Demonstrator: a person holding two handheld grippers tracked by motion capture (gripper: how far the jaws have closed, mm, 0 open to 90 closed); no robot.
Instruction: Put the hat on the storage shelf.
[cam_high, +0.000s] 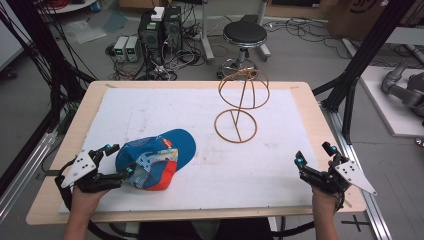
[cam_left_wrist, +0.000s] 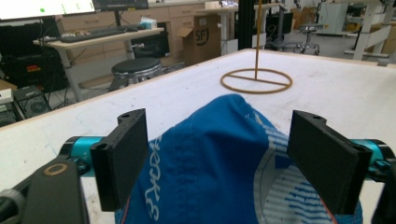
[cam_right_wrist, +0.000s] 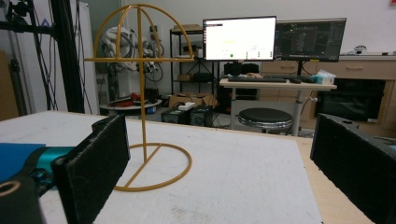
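Observation:
A blue cap (cam_high: 156, 158) with an orange and patterned panel lies on the white mat (cam_high: 200, 115) at the front left. My left gripper (cam_high: 121, 160) is open, its jaws standing on either side of the cap (cam_left_wrist: 219, 158) without closing on it. A gold wire hat stand (cam_high: 242, 104) rises from a ring base at the middle back of the mat. The stand's base (cam_left_wrist: 256, 80) lies beyond the cap in the left gripper view. My right gripper (cam_high: 313, 158) is open at the front right with nothing between its jaws, facing the stand (cam_right_wrist: 140, 102).
The mat covers a wooden table (cam_high: 320, 115). A round black stool (cam_high: 245, 35) and computer boxes (cam_high: 160, 30) with cables stand on the floor behind the table. Black frame posts (cam_high: 360, 60) flank it. Desks with monitors (cam_right_wrist: 239, 38) lie farther off.

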